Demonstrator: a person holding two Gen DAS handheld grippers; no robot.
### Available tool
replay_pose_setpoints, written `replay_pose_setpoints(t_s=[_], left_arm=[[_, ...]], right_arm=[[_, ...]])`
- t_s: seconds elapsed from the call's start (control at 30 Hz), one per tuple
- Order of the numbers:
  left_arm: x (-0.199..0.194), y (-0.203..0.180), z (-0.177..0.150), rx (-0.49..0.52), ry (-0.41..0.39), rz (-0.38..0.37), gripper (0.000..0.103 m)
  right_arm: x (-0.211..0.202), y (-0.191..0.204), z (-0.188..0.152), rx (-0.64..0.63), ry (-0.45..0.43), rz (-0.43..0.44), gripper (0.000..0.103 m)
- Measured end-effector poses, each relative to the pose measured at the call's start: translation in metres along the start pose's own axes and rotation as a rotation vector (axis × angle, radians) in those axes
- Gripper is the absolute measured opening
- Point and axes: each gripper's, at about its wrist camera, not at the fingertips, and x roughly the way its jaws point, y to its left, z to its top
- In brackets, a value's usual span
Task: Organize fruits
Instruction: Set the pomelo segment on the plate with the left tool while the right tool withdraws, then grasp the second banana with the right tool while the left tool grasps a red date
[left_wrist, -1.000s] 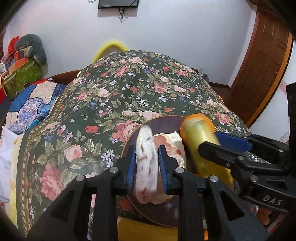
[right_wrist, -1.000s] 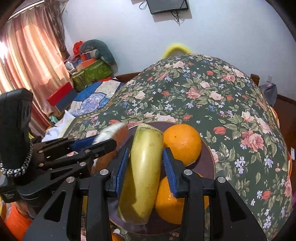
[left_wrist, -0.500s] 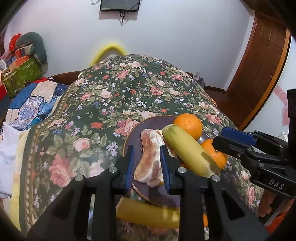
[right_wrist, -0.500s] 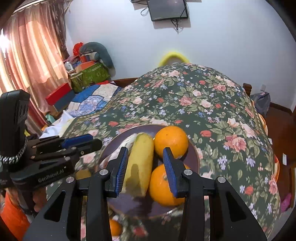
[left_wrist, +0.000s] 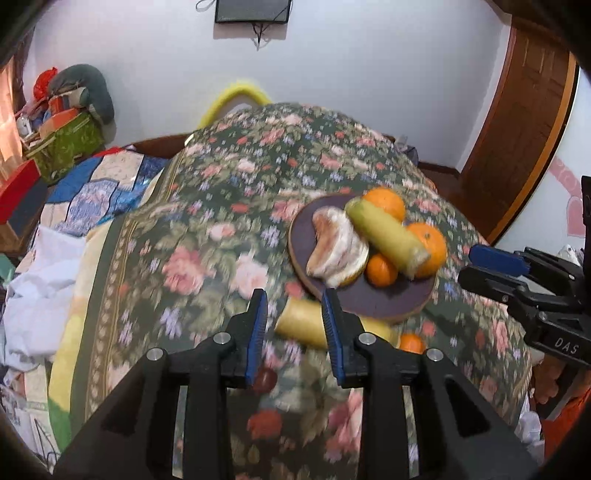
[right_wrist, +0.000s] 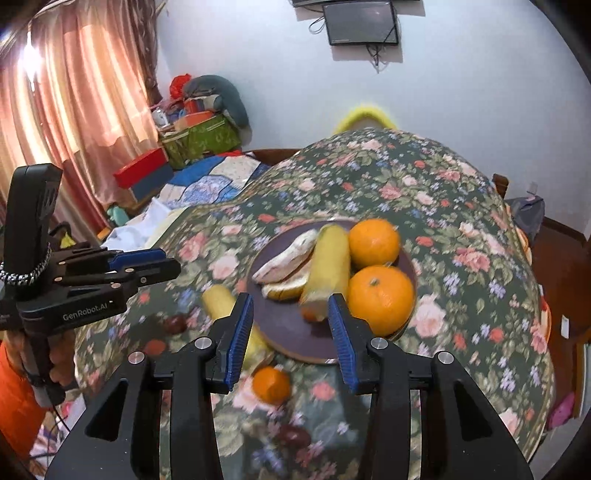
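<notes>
A dark round plate (left_wrist: 369, 299) on the floral cloth holds a pale pomelo segment (left_wrist: 334, 247), a yellow-green banana (left_wrist: 388, 236) and three oranges (left_wrist: 428, 243). My left gripper (left_wrist: 293, 295) hovers short of the plate's near-left rim, its jaws opening with nothing gripped. A yellow fruit (left_wrist: 303, 323) lies on the cloth beyond it. My right gripper (right_wrist: 290, 301) hangs before the plate (right_wrist: 288, 325), its jaws opening and empty; the banana (right_wrist: 328, 266) rests past its fingertips. Each gripper shows in the other's view: the right (left_wrist: 474, 266), the left (right_wrist: 171, 264).
Loose on the cloth near the plate are a small orange (right_wrist: 271, 384), the yellow fruit (right_wrist: 218, 299) and dark red fruits (right_wrist: 175, 325). Bedding and boxes (right_wrist: 199, 140) pile up at left. A wooden door (left_wrist: 524, 122) stands at right.
Both grippers let go and drew back and up from the plate. The pomelo segment and the banana now lie on the plate, and more of the table shows.
</notes>
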Motion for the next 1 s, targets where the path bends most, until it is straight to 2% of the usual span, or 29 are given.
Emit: replay_pose_setpoints(t_s=[0.13, 0.23, 0.37, 0.67, 0.83, 1.0], left_arm=[[-0.002, 0.006, -0.020, 0.010, 0.038, 0.028, 0.030], [0.002, 0.010, -0.035, 0.004, 0.072, 0.023, 0.030], [0.013, 0.012, -0.053, 0.012, 0.118, 0.031, 0.030], [0.032, 0.013, -0.064, -0.007, 0.139, -0.006, 0.030], [0.038, 0.015, -0.063, -0.010, 0.118, 0.011, 0.029], [0.040, 0.020, -0.062, -0.020, 0.106, 0.009, 0.019]], right_arm=[[0.005, 0.011, -0.013, -0.020, 0.027, 0.010, 0.040], [0.013, 0.018, -0.022, -0.039, 0.053, 0.016, 0.044], [0.028, 0.024, -0.030, -0.057, 0.094, 0.031, 0.045], [0.060, 0.025, -0.036, -0.051, 0.164, 0.060, 0.045], [0.067, 0.028, -0.036, -0.062, 0.167, 0.062, 0.045], [0.071, 0.031, -0.036, -0.068, 0.173, 0.065, 0.047]])
